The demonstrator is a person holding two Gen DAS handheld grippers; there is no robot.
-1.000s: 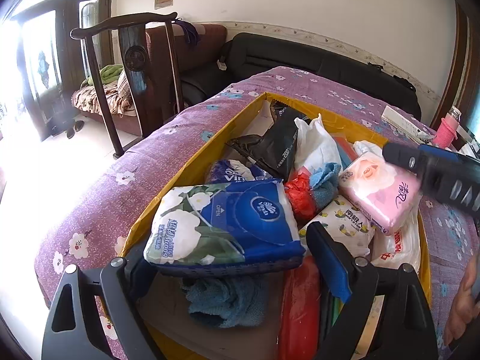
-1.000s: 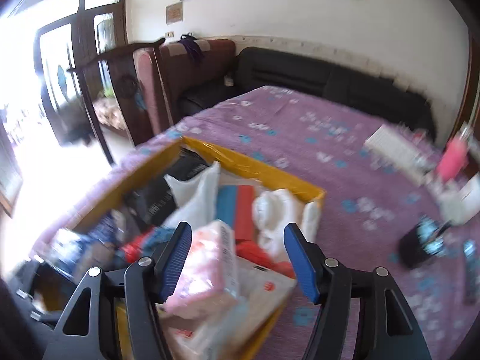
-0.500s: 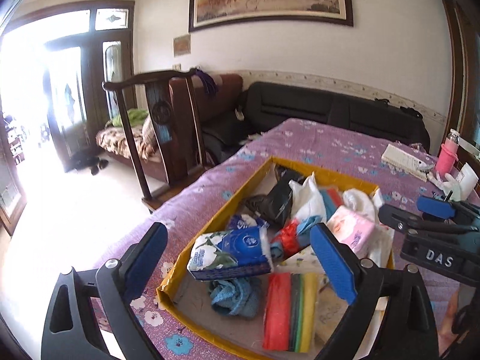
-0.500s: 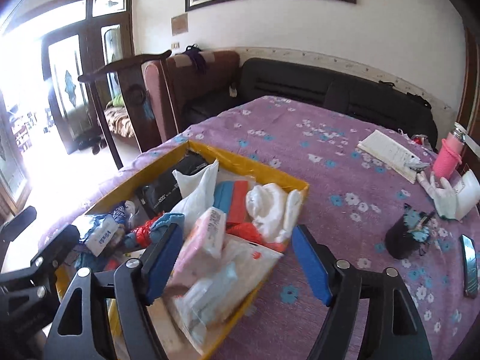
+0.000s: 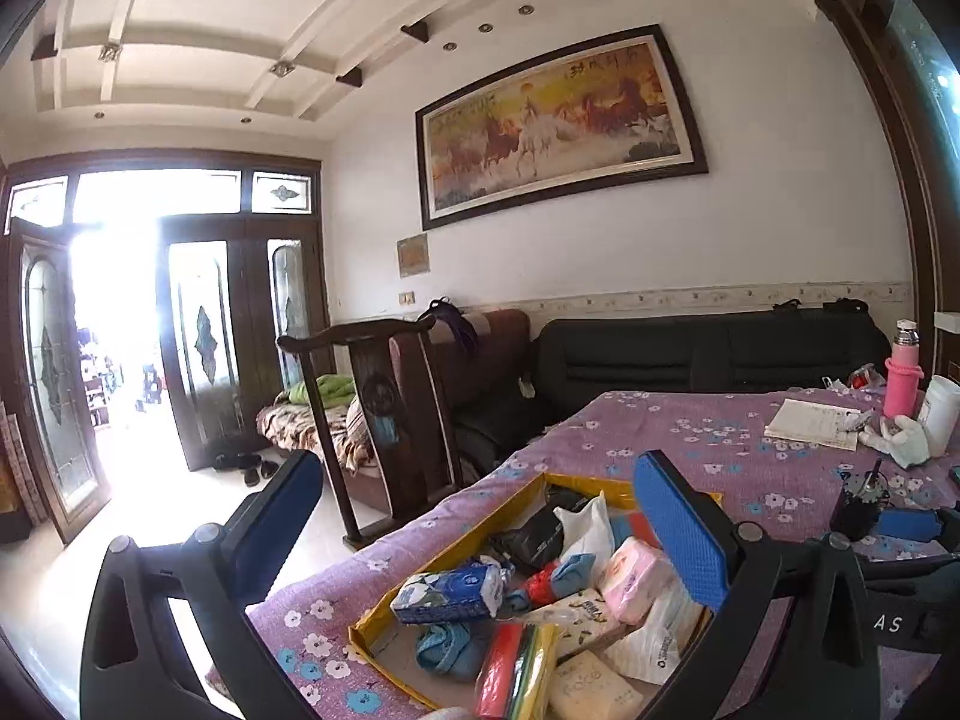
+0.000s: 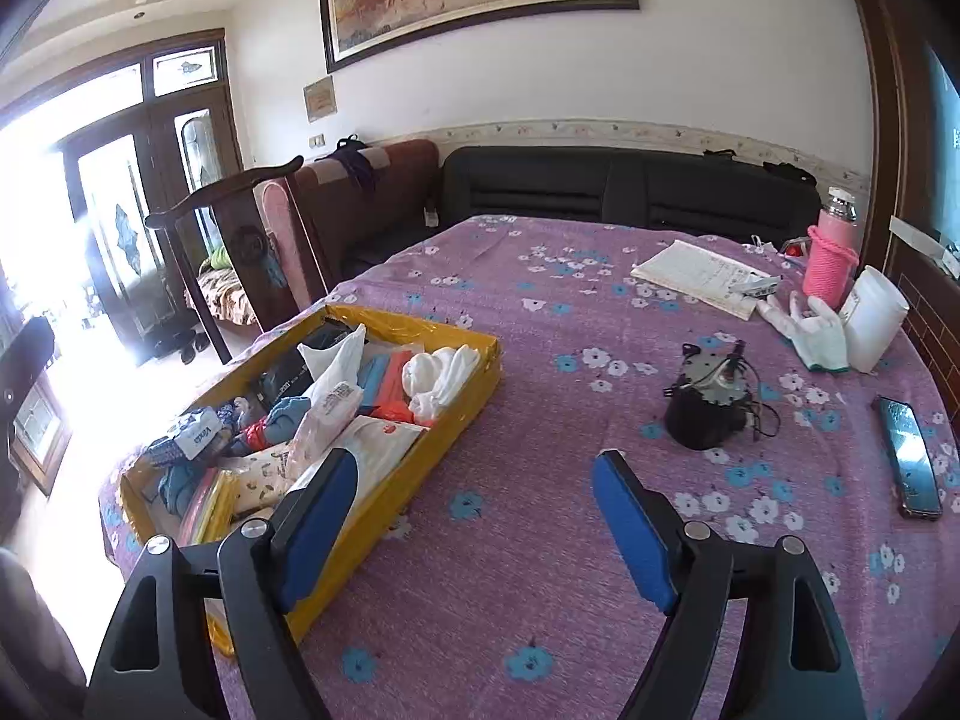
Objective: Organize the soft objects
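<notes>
Glossy yellow tray [image 6: 474, 387], matt cloth tablecloth [image 6: 540, 540]

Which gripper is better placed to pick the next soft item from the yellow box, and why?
Left, probably. The left gripper, jaws opening and empty, frames the yellow box and its tissue packs. The right gripper, also opening and empty, faces mostly bare tablecloth beside it.

Bright daylight blowing out the glass doors [image 5: 120, 324], glare washing the floor, sharp centre, fisheye-curved dark edges
</notes>
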